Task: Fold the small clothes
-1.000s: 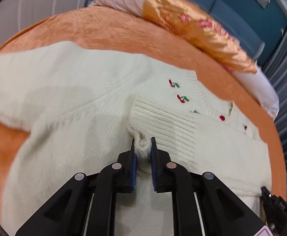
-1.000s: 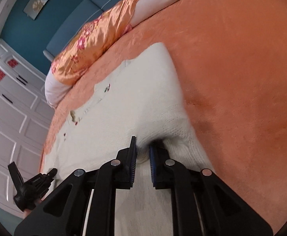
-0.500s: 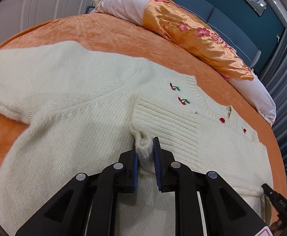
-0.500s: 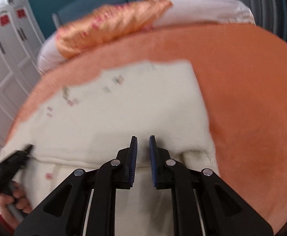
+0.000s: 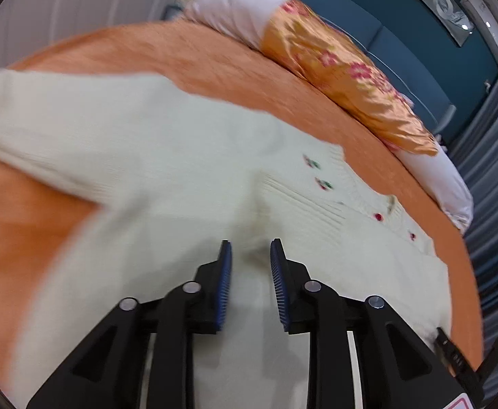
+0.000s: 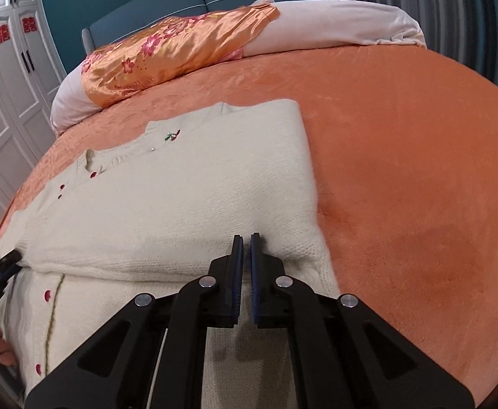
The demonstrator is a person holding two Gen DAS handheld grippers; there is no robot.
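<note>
A cream knit cardigan with red buttons and cherry embroidery lies on the orange bedspread. In the left wrist view one sleeve stretches out to the left and a ribbed cuff lies folded across the chest. My left gripper is open just above the knit, with nothing between its pads. In the right wrist view the cardigan shows its right side folded over into a straight edge. My right gripper is shut and empty, with its tips over the folded layer. The left gripper's tip shows at the far left edge.
An orange floral satin pillow and a white pillow lie at the head of the bed, against a teal headboard. White wardrobe doors stand to the left. Bare orange bedspread spreads to the right of the cardigan.
My left gripper has opened and let go of the cuff, which now lies on the chest. My right gripper has let go of the folded side and swung to face the headboard.
</note>
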